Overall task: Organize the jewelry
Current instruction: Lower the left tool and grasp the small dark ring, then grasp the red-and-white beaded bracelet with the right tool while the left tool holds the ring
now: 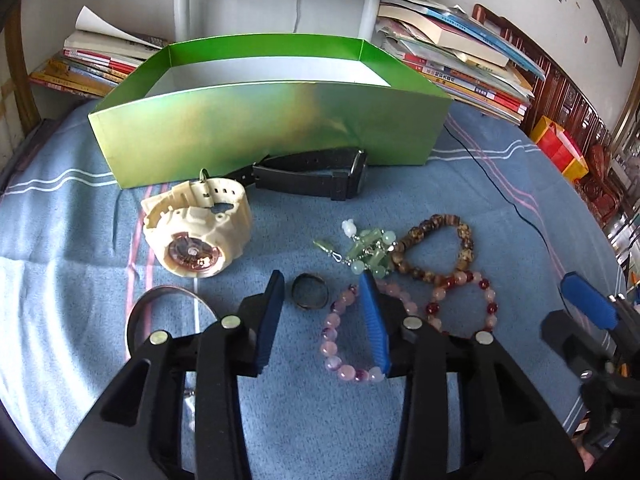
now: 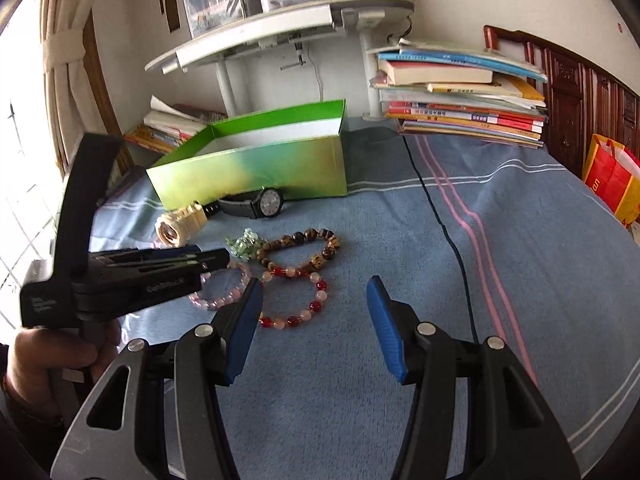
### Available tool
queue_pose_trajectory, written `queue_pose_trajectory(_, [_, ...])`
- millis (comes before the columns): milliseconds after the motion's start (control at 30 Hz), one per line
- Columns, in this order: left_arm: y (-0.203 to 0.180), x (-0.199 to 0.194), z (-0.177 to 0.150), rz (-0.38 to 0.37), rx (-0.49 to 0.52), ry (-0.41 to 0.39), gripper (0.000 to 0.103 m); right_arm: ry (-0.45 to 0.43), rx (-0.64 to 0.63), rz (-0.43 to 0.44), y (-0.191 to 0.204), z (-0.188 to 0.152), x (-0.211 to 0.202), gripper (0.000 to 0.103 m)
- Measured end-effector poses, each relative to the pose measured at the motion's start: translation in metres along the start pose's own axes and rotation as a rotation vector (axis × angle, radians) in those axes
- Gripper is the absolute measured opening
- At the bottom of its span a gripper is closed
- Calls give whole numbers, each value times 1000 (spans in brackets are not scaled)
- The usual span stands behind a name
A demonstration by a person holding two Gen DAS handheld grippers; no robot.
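Left gripper open above ring.

Watches, ring and bead bracelets (four) lie before the open green box.

Both grippers, the left gripper and the right gripper, are black plastic with ridged blue pads and round silver screws (shiny ones). Small white letters mark one side.
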State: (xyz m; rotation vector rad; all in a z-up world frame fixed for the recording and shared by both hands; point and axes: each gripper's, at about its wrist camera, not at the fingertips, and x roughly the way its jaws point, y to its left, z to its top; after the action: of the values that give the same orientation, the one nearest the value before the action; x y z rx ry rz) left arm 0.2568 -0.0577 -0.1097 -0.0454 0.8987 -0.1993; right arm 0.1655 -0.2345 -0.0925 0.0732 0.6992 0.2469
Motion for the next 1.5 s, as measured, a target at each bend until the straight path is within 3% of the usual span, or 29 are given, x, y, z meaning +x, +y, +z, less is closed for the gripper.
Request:
queue_pose_trajectory(133, [2,1,1,-21,-18,7,33,30,-14,-1,0,3,11,54])
queue_pose_trajectory(233, [6,-1,3,-79,-49,18,33,33,-14,5,0,4,14,54])
queue_pose_trajectory(600, [3,6,7,14,-11,-2,33,47,-18,3,1,6,21,54])
queue_pose_trajectory(667, [1,6,7,36,8,-6,29,51,-19,-3,0,7,23,54])
queue_pose_trajectory(700, [2,6,7,40,2,-6,22,56,-20,-5,-1,7,25,54])
queue_pose_trajectory(967, [11,3,5,-10,-36,-14,19,137,-13,28,-3,14,48,54])
queue_pose_trajectory(1033, [12,-4,3,-18,-46,-31,19,188,-10,55,-3,14,57,54])
queue_pose_trajectory(1300, [15,-52,-12,-19,-39,-118,19,224,-61,31,5,21,65,53])
queue_pose_trajectory(1333, [16,-60,-15,-12,-36,-131,19,227,-73,19,6,21,67,48])
queue_pose_trajectory(1433, [18,-79,-25,4,-31,-168,19,228,-101,-10,8,22,69,11])
queue_pose_trajectory(1500, [18,-91,-31,18,-21,-186,19,230,-101,5,8,21,69,8])
